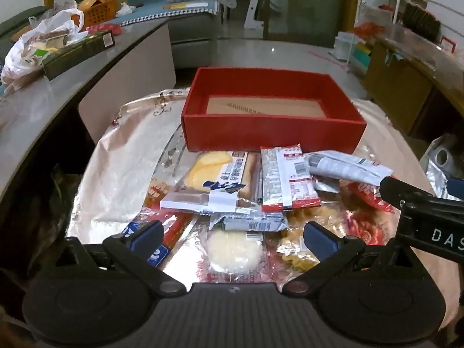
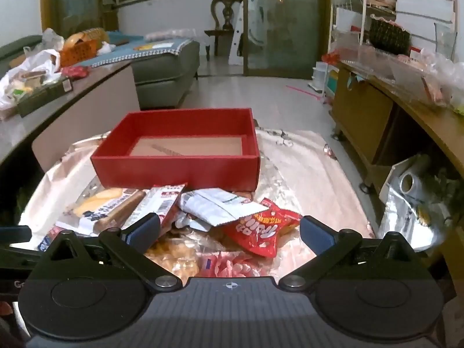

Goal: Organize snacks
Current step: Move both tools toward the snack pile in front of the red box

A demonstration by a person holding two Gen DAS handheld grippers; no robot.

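The snacks lay in a loose heap on the foil-covered bench [image 1: 116,174], just in front of the red box [image 1: 272,133], which stood open with only its brown cardboard floor showing. Nearest the box on the left lay a cake bar in a clear wrapper with blue lettering [image 1: 217,179], and beside it a red and white sachet [image 1: 287,179], both up against the box's front wall. A folded grey and white packet [image 2: 220,206] rested partly on top of a red puffed-snack bag [image 2: 261,229]. Closer to me were a round white cake in a clear wrapper [image 1: 235,249] and a bag of pale yellow crisps [image 1: 298,249].

My left gripper [image 1: 232,236] hovered above the round cake with its jaws spread wide, pinching nothing. My right gripper [image 2: 229,230] hung over the red bag, jaws likewise spread and touching nothing; its black body showed at the right edge of the left wrist view.

Away to the left a grey counter [image 2: 95,78] carried a white plastic bag [image 2: 26,69] and an orange basket [image 2: 78,50].
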